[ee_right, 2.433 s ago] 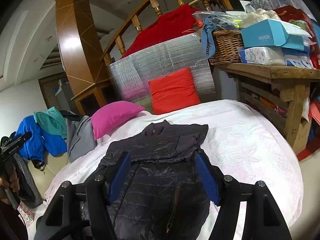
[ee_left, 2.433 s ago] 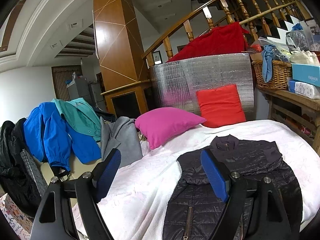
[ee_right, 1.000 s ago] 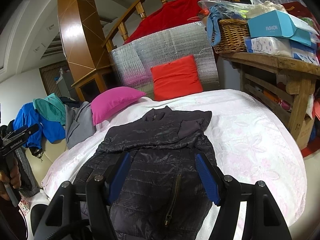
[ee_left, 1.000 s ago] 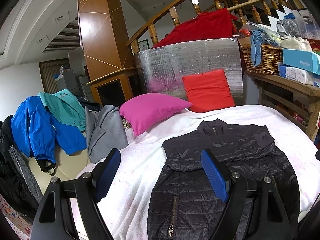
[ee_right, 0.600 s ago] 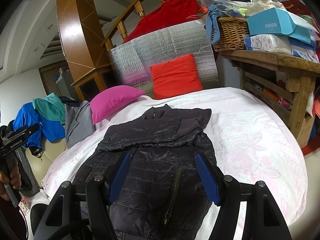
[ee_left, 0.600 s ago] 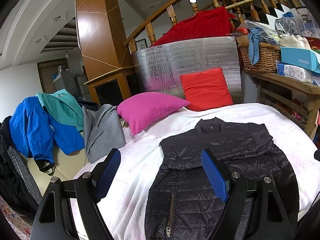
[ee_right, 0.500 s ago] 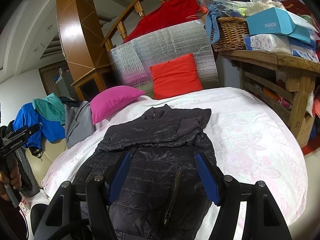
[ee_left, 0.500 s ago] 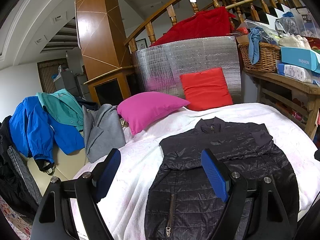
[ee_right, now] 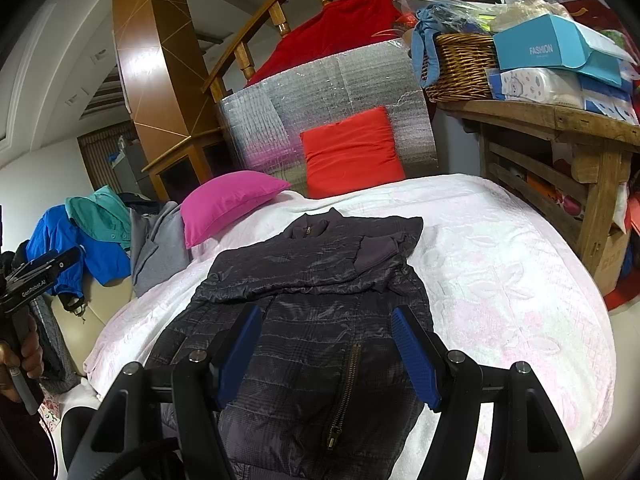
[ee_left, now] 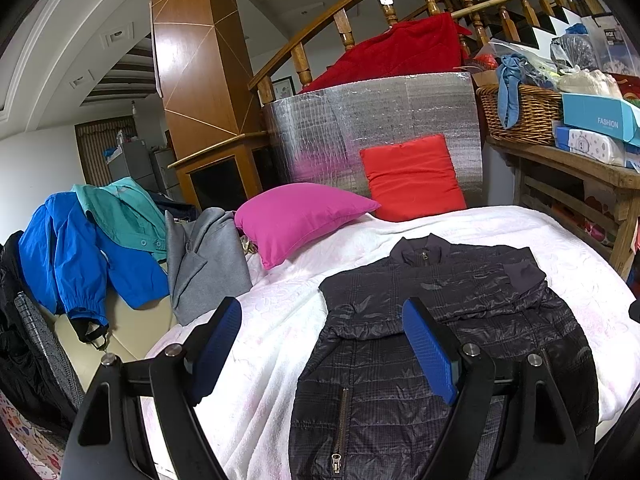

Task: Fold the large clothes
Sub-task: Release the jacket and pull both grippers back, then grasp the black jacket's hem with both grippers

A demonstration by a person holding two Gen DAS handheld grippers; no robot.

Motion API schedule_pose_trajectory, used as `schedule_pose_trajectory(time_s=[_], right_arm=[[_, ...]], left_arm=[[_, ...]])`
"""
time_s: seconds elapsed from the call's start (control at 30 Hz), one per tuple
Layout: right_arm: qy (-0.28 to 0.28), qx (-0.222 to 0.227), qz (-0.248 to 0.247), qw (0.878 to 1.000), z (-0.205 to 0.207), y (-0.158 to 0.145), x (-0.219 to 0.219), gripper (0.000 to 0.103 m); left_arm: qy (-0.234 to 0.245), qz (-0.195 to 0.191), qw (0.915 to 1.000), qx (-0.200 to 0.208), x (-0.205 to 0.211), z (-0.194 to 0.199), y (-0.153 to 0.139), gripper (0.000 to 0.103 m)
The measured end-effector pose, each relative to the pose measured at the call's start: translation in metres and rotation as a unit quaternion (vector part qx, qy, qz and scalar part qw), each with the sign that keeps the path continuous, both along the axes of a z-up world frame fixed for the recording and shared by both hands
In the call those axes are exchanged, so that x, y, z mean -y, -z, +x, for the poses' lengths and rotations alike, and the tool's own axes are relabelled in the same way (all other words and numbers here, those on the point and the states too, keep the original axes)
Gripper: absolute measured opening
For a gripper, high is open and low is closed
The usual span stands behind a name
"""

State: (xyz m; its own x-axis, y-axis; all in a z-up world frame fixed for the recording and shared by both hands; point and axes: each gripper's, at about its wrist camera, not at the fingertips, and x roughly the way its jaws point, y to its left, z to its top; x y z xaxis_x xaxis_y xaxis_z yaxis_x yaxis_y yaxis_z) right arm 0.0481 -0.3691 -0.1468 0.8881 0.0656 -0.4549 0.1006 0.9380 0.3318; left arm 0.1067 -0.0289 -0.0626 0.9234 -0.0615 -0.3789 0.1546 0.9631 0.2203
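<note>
dark quilted puffer jacket point(ee_left: 452, 344) point(ee_right: 320, 312) lies flat on the white-and-pink patterned bedspread point(ee_left: 280, 320) point(ee_right: 500, 280), front zip up, sleeves folded across its chest. left gripper point(ee_left: 322, 350) and right gripper point(ee_right: 326, 354) hover above it, blue-padded jaws spread wide, holding nothing. magenta pillow point(ee_left: 298, 218) sits beyond the collar.

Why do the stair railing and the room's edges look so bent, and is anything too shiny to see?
Left wrist view: fisheye lens bows the stair railing, corners go black. Right wrist view: same bending; glare streaks the wooden pillar and silver foil panel; the dark jacket stays sharp, slightly glossy.
</note>
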Motion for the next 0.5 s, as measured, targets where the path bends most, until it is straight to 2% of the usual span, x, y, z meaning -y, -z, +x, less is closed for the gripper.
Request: schedule_pose_trajectory(time_s=[0.3, 0.37, 0.5], right_arm=[[-0.002, -0.004, 0.000, 1.000, 0.001, 0.000, 0.000, 0.071], [-0.002, -0.014, 0.000, 1.000, 0.002, 0.000, 0.001, 0.071], [0.000, -0.038, 0.029, 0.999, 0.000, 0.012, 0.012, 0.072]], left_arm=[[0.001, 0.002, 1.0000, -0.006, -0.001, 0.002, 0.003, 0.083], [0.007, -0.002, 0.9995, -0.029, -0.007, 0.008, 0.011, 0.083], [0.001, -0.016, 0.9898, -0.141, -0.034, 0.034, 0.053, 0.083]])
